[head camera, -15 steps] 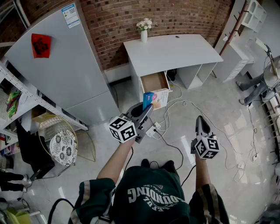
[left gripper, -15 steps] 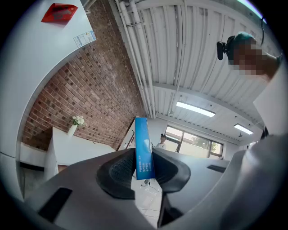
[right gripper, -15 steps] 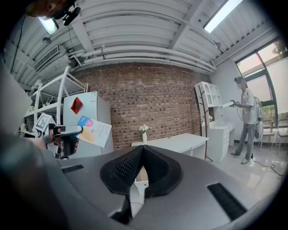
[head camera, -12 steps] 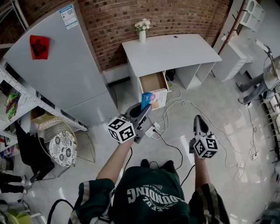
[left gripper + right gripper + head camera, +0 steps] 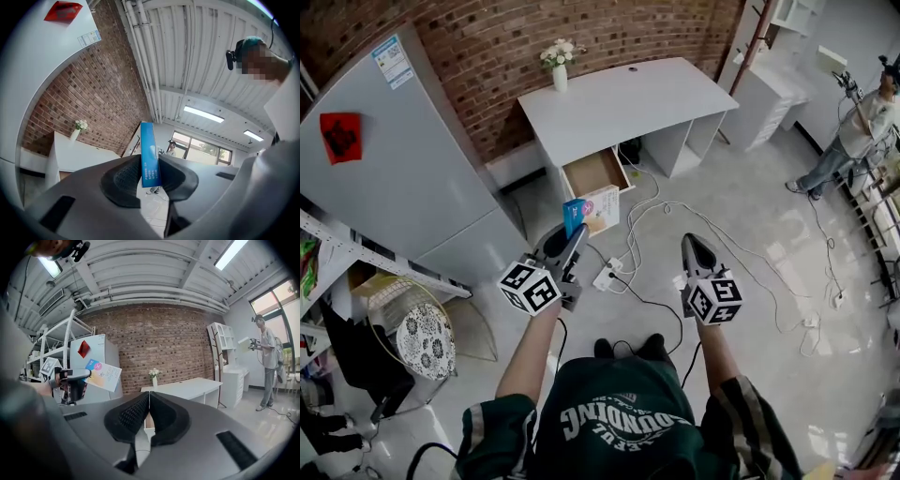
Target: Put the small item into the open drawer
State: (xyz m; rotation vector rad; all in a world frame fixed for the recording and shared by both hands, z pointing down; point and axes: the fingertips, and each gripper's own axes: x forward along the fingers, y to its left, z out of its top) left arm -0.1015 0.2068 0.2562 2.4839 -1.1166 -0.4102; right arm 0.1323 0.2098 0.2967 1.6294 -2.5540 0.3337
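Note:
My left gripper [image 5: 573, 231] is shut on a small flat box [image 5: 589, 210] with a blue edge and a pale printed face. In the left gripper view the box [image 5: 149, 153] stands edge-on between the two pads. In the right gripper view it [image 5: 103, 374] shows at the left, held out by the left gripper [image 5: 86, 375]. My right gripper [image 5: 695, 247] is shut with nothing in it, its pads [image 5: 149, 412] touching. The open drawer [image 5: 593, 172] hangs out under the white desk [image 5: 619, 103], a short way beyond the box.
A white vase of flowers [image 5: 559, 67] stands on the desk's back left corner. A grey fridge [image 5: 394, 178] is to the left, a wire basket [image 5: 412, 323] beside it. Cables and a power strip [image 5: 607, 276] lie on the floor in front. A person [image 5: 853, 136] stands at the far right.
Both grippers have shifted left in the head view as the view turned; the desk and drawer now lie more to the left. The left gripper still holds the box.

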